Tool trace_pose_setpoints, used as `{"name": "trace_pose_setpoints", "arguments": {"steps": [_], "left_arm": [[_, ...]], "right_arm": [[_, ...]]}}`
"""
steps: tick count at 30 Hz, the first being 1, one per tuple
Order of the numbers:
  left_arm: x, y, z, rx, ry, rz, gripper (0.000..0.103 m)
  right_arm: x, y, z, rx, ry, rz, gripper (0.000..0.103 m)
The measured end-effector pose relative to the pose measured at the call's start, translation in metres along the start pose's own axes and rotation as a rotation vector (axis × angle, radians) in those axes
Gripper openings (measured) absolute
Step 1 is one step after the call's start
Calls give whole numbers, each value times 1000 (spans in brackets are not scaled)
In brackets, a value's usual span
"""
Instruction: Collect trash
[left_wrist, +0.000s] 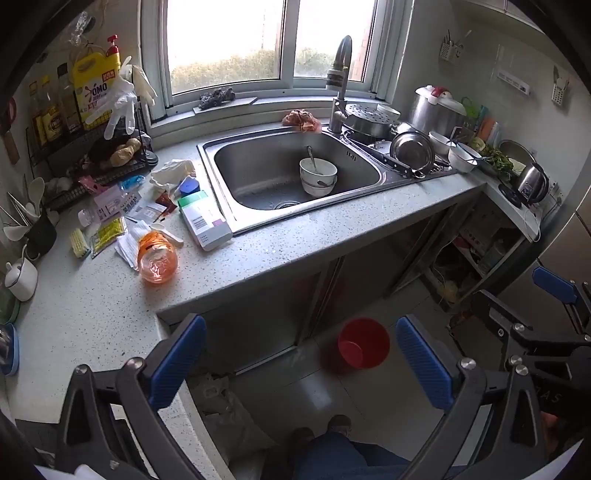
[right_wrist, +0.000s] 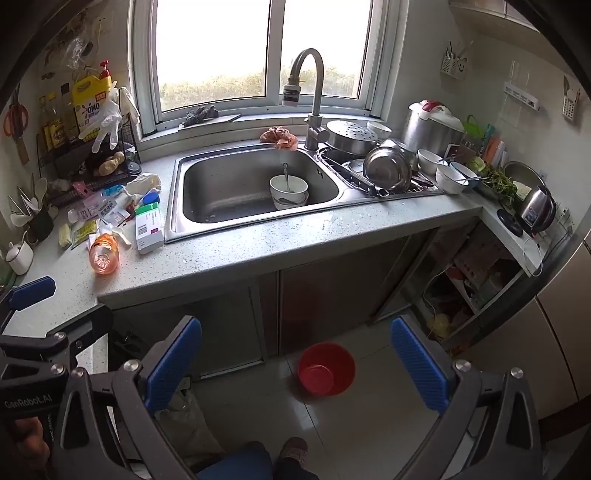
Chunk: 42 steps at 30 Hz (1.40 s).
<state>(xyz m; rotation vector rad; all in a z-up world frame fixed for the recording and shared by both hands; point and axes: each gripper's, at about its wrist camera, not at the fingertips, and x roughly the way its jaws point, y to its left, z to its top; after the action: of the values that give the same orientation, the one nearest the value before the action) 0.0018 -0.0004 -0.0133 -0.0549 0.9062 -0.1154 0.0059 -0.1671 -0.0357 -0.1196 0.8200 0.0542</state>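
Both views are lit by daylight admitted through the window (left_wrist: 273, 40), whose panes are blown out to near white. The countertop (left_wrist: 295, 240) is evenly and softly lit, and faint sheen is seen on the steel sink (left_wrist: 258, 166). The cabinet recess below and the floor are left dim, and the red bin (right_wrist: 327, 367) is rendered slightly soft. Straight edges are bent strongly by fisheye distortion, and the corners are vignetted to black. Mild softness is noted towards the rims.
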Motion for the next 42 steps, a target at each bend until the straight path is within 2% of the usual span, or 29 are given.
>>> {"name": "trace_pose_setpoints", "arguments": {"steps": [10, 42], "left_arm": [[10, -2, -5, 4, 66, -63, 103], [15, 1, -17, 41, 93, -80, 103]], "right_arm": [[-1, 2, -4, -1, 35, -43, 103], [1, 5, -11, -6, 87, -34, 103]]}}
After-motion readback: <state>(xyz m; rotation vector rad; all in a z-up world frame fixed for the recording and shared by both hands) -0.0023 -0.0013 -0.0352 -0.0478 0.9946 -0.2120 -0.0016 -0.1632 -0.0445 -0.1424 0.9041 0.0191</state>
